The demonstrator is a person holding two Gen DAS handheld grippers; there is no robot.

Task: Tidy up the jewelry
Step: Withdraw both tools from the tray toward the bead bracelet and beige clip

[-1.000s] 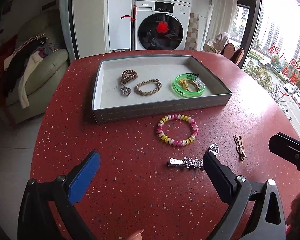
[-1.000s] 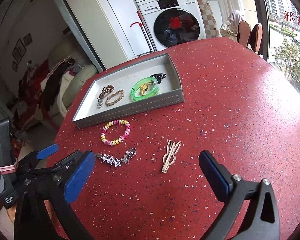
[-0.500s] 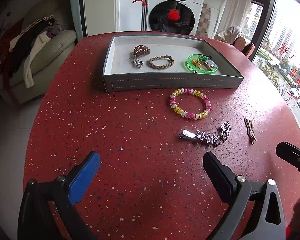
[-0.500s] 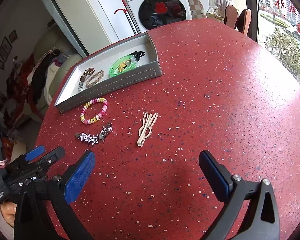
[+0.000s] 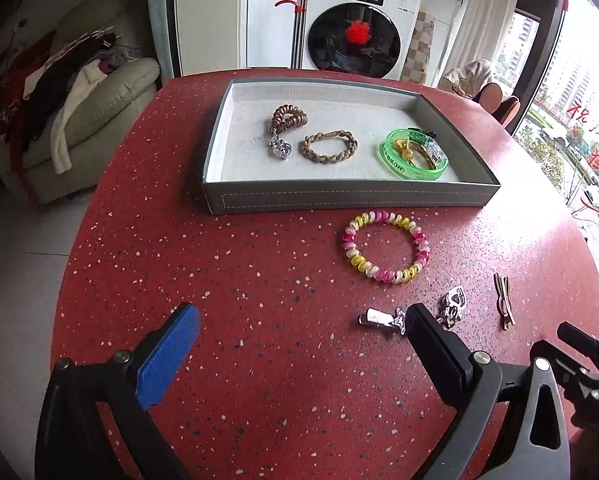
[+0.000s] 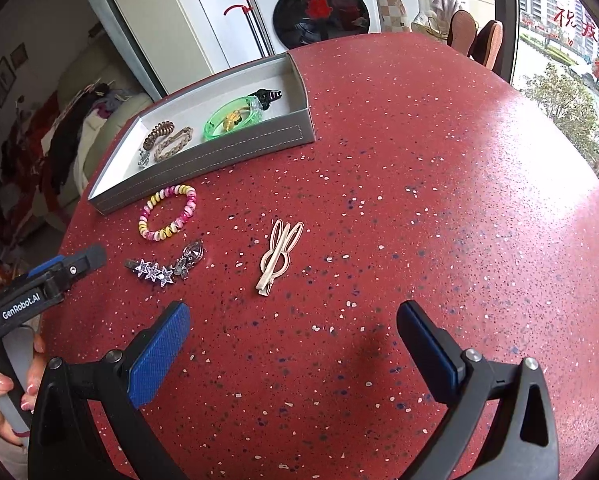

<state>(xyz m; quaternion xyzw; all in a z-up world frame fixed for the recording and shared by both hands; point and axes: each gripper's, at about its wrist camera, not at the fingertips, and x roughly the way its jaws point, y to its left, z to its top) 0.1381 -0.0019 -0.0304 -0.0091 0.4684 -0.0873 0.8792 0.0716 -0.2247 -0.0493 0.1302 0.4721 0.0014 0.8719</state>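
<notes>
While the left gripper (image 5: pixel 299 316), wide and empty, half-hides the star clip (image 5: pixel 383 317), the right gripper (image 6: pixel 293 314) narrows on nothing.

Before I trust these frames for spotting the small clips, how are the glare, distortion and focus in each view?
Left wrist view: strong fisheye bending of the tray, blown-out window at right, star clip sharp but partly hidden behind a finger. Right wrist view: daylight sheen washes the red table at right; rabbit-shaped clip crisp, soft shadow beneath the tongs.
</notes>
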